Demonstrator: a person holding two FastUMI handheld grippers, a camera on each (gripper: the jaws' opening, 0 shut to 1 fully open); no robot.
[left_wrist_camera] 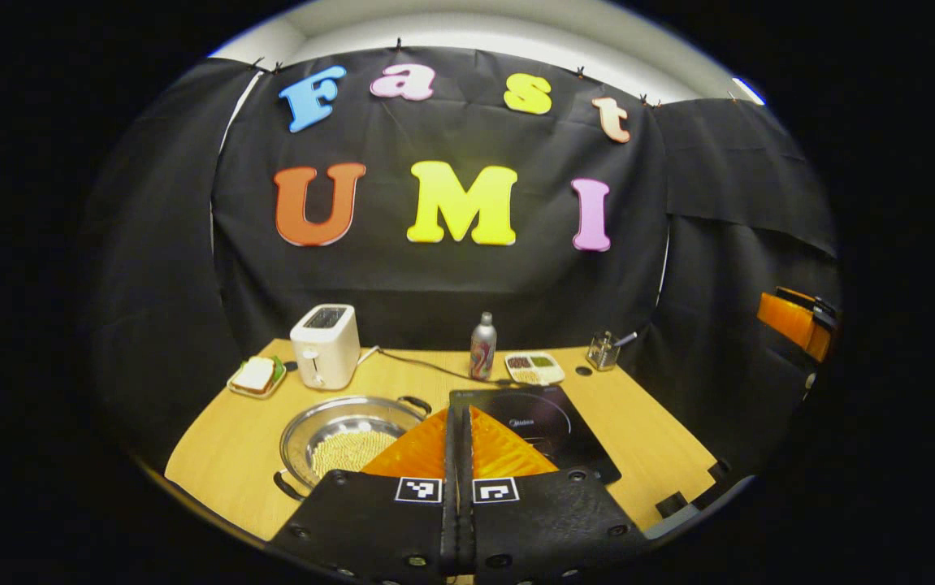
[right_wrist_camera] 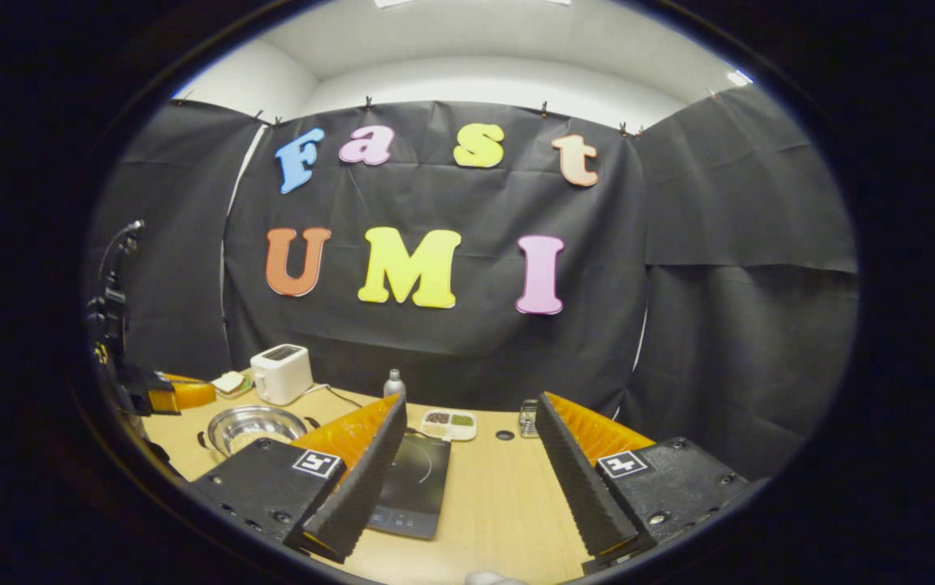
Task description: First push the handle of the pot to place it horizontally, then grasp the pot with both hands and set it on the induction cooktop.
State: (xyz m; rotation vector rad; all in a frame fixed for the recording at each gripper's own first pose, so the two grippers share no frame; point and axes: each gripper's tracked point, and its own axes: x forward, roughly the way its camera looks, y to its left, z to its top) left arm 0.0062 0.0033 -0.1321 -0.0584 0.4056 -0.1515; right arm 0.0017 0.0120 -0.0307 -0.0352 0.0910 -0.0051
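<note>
A shallow steel pot (left_wrist_camera: pixel 343 435) with pale grains inside rests on the wooden table (left_wrist_camera: pixel 231 447), left of the black induction cooktop (left_wrist_camera: pixel 544 426). One black side handle (left_wrist_camera: pixel 417 401) points back right, the other (left_wrist_camera: pixel 287 486) front left. My left gripper (left_wrist_camera: pixel 459 422) is shut with nothing between its fingers, hovering above the gap between pot and cooktop. In the right gripper view the pot (right_wrist_camera: pixel 254 426) lies at the left and the cooktop (right_wrist_camera: pixel 416 479) beside it. My right gripper (right_wrist_camera: pixel 471 443) is open, above the table right of the cooktop. The left gripper (right_wrist_camera: pixel 179 394) shows at that view's left edge.
A white toaster (left_wrist_camera: pixel 325 345), a plate with a sandwich (left_wrist_camera: pixel 257 376), a spray bottle (left_wrist_camera: pixel 482 347), a divided snack tray (left_wrist_camera: pixel 534 367) and a small holder with utensils (left_wrist_camera: pixel 603 349) line the table's back. A power cord (left_wrist_camera: pixel 426 366) runs from the toaster toward the cooktop.
</note>
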